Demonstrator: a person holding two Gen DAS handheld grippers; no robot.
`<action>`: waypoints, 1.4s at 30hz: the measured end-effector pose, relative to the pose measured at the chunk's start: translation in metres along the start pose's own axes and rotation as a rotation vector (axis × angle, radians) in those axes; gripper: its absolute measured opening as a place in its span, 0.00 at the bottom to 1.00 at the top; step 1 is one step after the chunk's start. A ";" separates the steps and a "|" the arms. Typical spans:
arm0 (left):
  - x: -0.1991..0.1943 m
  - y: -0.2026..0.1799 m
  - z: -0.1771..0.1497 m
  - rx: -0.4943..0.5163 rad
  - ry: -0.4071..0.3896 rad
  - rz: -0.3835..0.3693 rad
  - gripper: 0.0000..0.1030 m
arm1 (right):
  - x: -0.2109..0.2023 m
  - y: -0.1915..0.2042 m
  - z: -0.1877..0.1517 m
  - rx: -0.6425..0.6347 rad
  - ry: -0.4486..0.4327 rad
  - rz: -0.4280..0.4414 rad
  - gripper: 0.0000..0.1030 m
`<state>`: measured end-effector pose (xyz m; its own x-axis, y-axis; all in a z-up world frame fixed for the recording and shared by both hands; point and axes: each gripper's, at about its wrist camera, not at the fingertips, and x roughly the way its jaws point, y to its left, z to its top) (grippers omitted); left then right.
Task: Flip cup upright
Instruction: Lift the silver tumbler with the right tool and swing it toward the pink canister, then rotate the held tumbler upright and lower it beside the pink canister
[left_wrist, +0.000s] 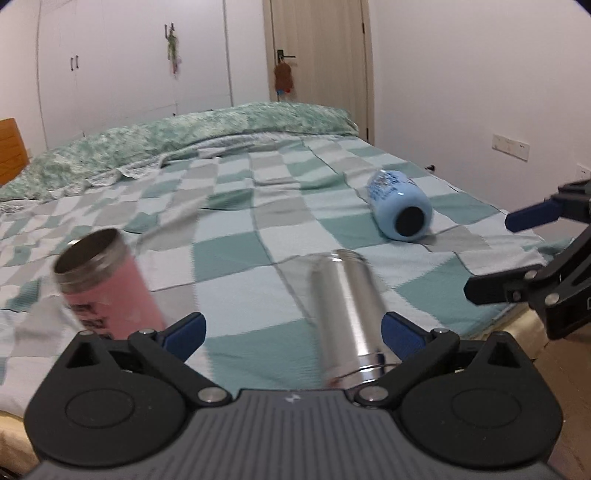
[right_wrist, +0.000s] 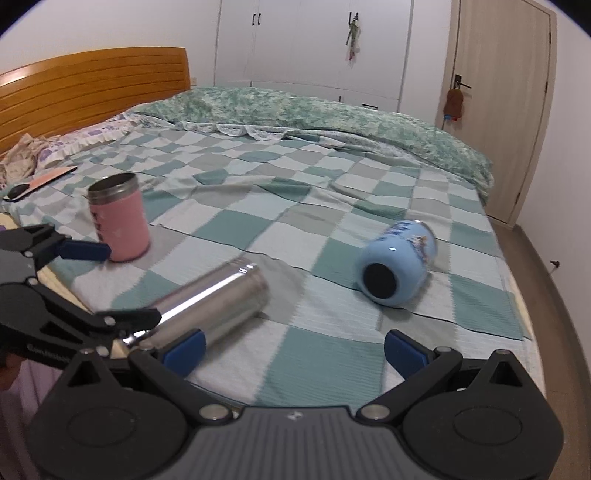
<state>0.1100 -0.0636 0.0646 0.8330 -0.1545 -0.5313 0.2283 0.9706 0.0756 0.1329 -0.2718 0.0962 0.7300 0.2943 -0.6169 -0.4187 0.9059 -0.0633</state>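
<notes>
Bedroom setting: checked quilt (right_wrist: 332, 229) on a bed serves as the work surface, soft and creased, so anything cylindrical laid on it can roll.

Three cups on the quilt. Pink cup (right_wrist: 120, 218) stands upright, mouth up, at the left; judged already done. Steel cup (right_wrist: 218, 299) lies on its side, long axis running from its base near the left gripper (left_wrist: 291, 328) out to its threaded mouth, which points away toward the far side of the bed. Blue cup (right_wrist: 397, 262) also lies on its side, well apart to the right, dark base disc facing the cameras, mouth pointing away (mouth itself hidden).

Left gripper: fingers spread wide, grasping nothing; the steel cup's base end sits just beside its right finger, contact cannot be told (motion blur). Likely lining up on this cup, since it is nearest.

Right gripper (right_wrist: 293, 345): fingers apart and empty, hovering over bare quilt between steel and blue cups, aimed roughly at the blue one.
</notes>
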 end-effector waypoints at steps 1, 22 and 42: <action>-0.002 0.006 -0.001 -0.001 0.002 0.009 1.00 | 0.002 0.004 0.002 0.002 0.003 0.006 1.00; -0.001 0.114 -0.032 -0.075 0.015 0.008 1.00 | 0.118 0.059 0.040 0.201 0.238 0.048 1.00; 0.007 0.130 -0.034 -0.091 0.010 0.012 1.00 | 0.130 0.037 0.043 0.427 0.207 0.170 0.63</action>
<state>0.1280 0.0682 0.0420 0.8302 -0.1415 -0.5392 0.1715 0.9852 0.0056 0.2355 -0.1870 0.0470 0.5298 0.4213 -0.7361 -0.2327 0.9068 0.3514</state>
